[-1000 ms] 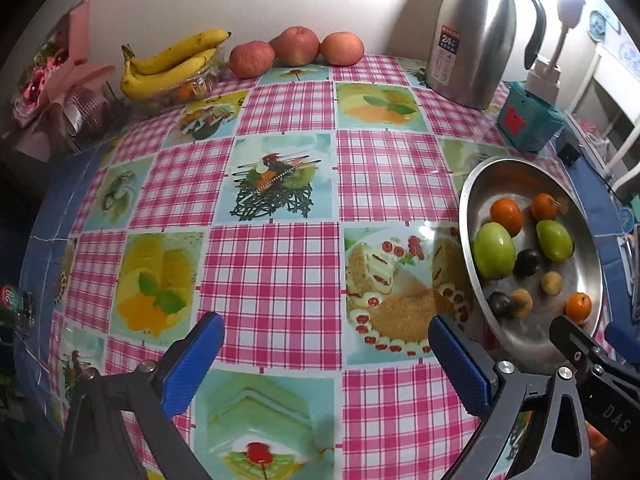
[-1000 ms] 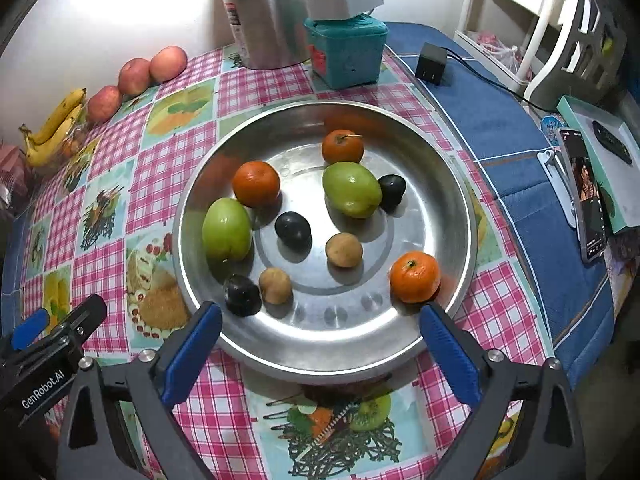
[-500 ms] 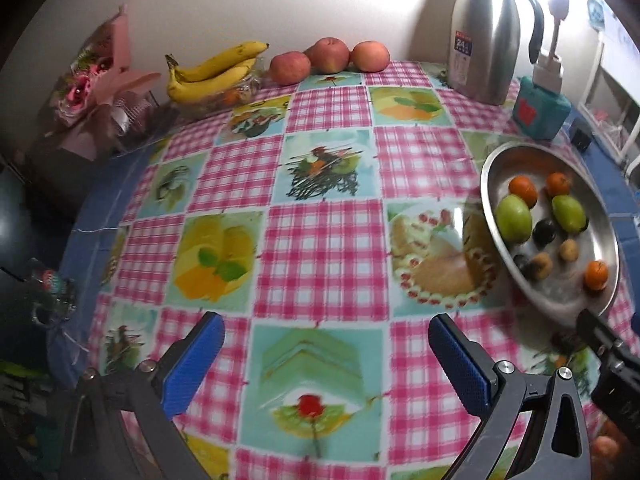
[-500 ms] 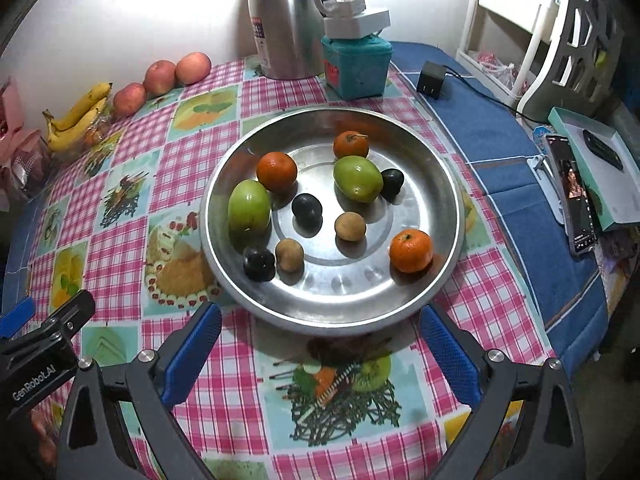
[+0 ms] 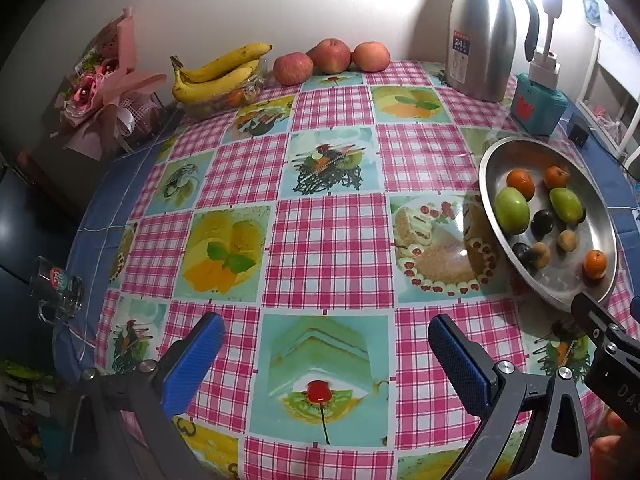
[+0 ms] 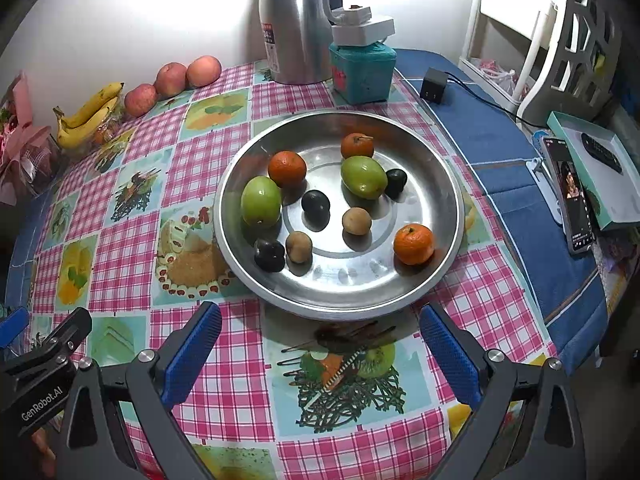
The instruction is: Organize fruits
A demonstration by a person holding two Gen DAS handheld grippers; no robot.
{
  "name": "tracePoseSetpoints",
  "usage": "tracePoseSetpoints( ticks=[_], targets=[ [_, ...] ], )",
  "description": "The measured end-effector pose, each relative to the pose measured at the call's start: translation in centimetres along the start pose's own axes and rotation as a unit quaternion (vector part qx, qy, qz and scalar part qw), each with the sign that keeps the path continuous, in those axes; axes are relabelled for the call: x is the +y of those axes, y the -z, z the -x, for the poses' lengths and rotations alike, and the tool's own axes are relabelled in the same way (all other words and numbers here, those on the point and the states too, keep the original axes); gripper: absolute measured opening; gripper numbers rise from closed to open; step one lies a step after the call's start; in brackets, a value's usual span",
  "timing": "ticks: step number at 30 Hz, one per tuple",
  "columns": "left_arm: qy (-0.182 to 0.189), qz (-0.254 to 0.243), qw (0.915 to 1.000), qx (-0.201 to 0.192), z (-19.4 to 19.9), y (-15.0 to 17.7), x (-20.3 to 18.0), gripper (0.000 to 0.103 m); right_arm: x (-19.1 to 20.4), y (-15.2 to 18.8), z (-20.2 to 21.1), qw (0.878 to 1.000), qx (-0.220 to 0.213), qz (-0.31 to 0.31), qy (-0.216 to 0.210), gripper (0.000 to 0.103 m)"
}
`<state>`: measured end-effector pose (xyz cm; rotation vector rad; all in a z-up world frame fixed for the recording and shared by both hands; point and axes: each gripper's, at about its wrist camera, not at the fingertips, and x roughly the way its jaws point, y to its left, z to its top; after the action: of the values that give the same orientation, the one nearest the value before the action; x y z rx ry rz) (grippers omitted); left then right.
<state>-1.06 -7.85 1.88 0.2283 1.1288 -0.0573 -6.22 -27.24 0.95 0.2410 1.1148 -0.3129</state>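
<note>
Both grippers hung above the worktop (image 5: 328, 240) with nothing between their fingers. The left gripper (image 5: 326, 354) had its blue pads spread wide over the pink checked cloth, above a printed cake square. The right gripper (image 6: 320, 344) was likewise spread wide, its pads just short of the near rim of the steel tray (image 6: 448, 184).

The tray sat toward the right side of the worktop and held all the loose fruit. Three oranges lay apart from one another: one at the back (image 6: 357, 145), one left of centre (image 6: 287, 168), one at the front right (image 6: 413, 243). Two green fruits lay there too, the left one (image 6: 261, 201) touching the second orange, the other (image 6: 363, 177) just in front of the back orange. Three dark plums sat among them: one in the middle (image 6: 315, 204), one (image 6: 396, 182) touching the right green fruit, one (image 6: 269, 255) at the front left beside a small brown fruit (image 6: 299, 246). A second brown fruit (image 6: 356, 221) lay near the centre.

Well apart, along the far wall, lay a bunch of bananas (image 5: 220, 74) and three apples (image 5: 332, 60) in a row. A steel flask (image 5: 480, 32) stood behind the tray
</note>
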Motion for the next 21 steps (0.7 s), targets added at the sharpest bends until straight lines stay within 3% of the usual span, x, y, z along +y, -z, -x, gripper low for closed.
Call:
tracePoseSetpoints(
  ticks=[21],
  targets=[
    [0.005, 0.013, 0.9997, 0.021, -0.8, 0.0, 0.5, 0.103, 1.0, 0.0, -1.1, 1.0, 0.015, 0.021, 0.007, 0.099]
  ],
)
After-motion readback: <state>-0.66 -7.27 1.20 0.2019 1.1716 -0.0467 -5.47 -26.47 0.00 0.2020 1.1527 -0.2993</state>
